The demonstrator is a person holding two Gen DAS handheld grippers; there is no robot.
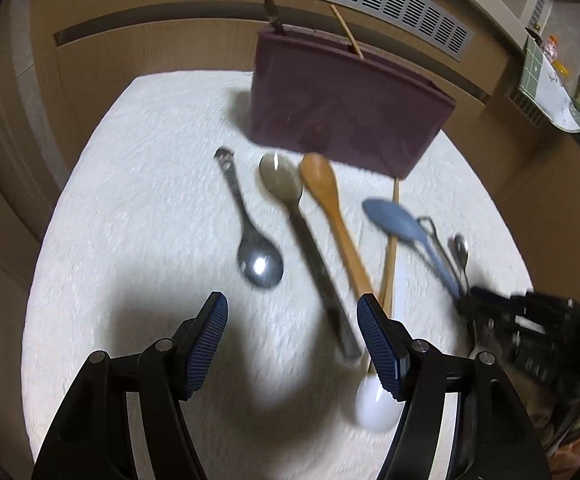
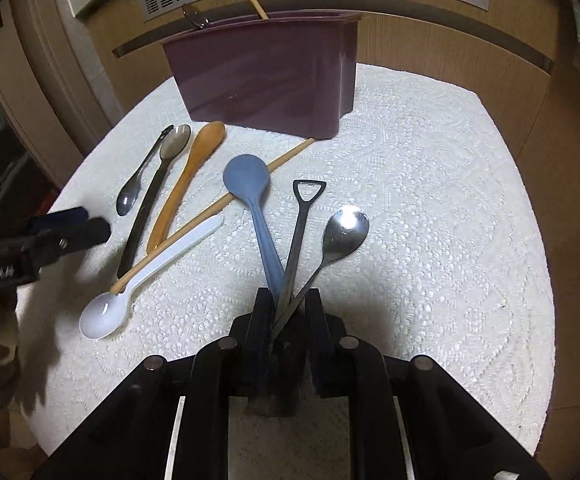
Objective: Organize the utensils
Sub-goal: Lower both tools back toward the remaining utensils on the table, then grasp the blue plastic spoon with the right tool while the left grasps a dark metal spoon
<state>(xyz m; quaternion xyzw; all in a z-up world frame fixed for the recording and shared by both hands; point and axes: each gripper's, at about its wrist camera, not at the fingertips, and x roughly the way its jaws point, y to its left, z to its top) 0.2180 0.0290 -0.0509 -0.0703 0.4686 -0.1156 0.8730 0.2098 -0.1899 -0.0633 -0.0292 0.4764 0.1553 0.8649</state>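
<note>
The right gripper (image 2: 286, 300) squeezes three handles: blue spoon (image 2: 250, 184), black opener (image 2: 302, 216), shiny spoon (image 2: 344, 228). The left gripper (image 1: 292, 312) is half open and holds nothing.

A: Cloth (image 2: 430, 184): white, woven, rough raised pattern. Holder (image 2: 266, 80): maroon plastic, smooth, slight sheen.

B: Steel spoon (image 2: 344, 232): polished metal, glare on bowl. Blue spoon (image 2: 250, 188): matt plastic. White spoon (image 2: 106, 314): glossy plastic. Tan spoon (image 2: 194, 160): smooth wood.

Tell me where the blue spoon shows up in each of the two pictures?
Left wrist view: blue spoon lies right of centre, its handle running toward the right gripper.
Right wrist view: blue spoon at centre, handle between the closed fingers.
Shared landmark: the purple holder.
</note>
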